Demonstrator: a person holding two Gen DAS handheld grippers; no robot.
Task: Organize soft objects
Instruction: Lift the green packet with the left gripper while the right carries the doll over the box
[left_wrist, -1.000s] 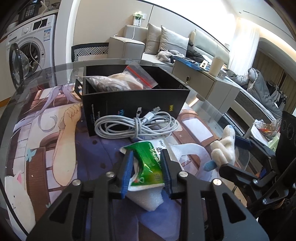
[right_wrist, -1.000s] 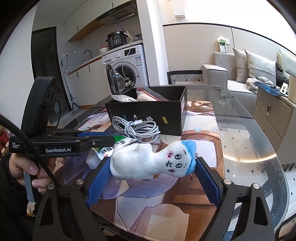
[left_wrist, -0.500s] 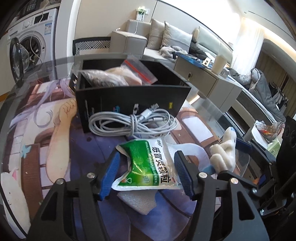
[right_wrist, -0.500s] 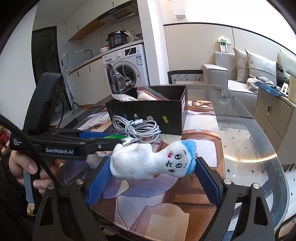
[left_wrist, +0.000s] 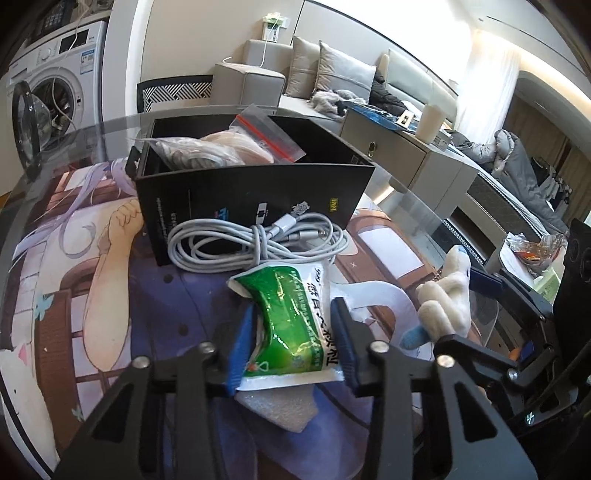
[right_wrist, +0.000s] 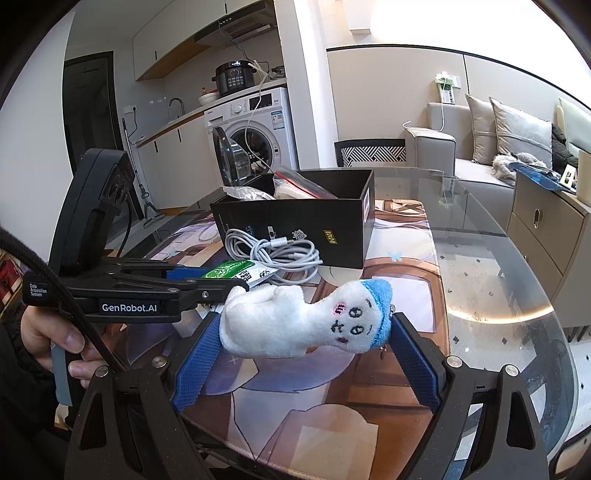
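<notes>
My left gripper (left_wrist: 293, 325) is shut on a green and white soft packet (left_wrist: 291, 317), squeezing its middle just above the printed mat. The packet also shows in the right wrist view (right_wrist: 240, 273). My right gripper (right_wrist: 303, 332) holds a white plush toy with a blue cap (right_wrist: 306, 321) lengthwise between its blue pads (right_wrist: 195, 358), a little above the table. The plush also shows in the left wrist view (left_wrist: 445, 299). A black open box (left_wrist: 255, 192) stands behind, holding bagged soft items (left_wrist: 236, 147).
A coiled white cable (left_wrist: 258, 240) lies against the box front. A white foam piece (left_wrist: 280, 406) lies under the packet. The round glass table (right_wrist: 498, 280) carries a printed mat (left_wrist: 74, 258). A washing machine (right_wrist: 255, 129) and a sofa (left_wrist: 332, 77) stand beyond.
My left gripper opened around the packet half a second ago and has now closed on it again. My right gripper and the plush have barely moved.
</notes>
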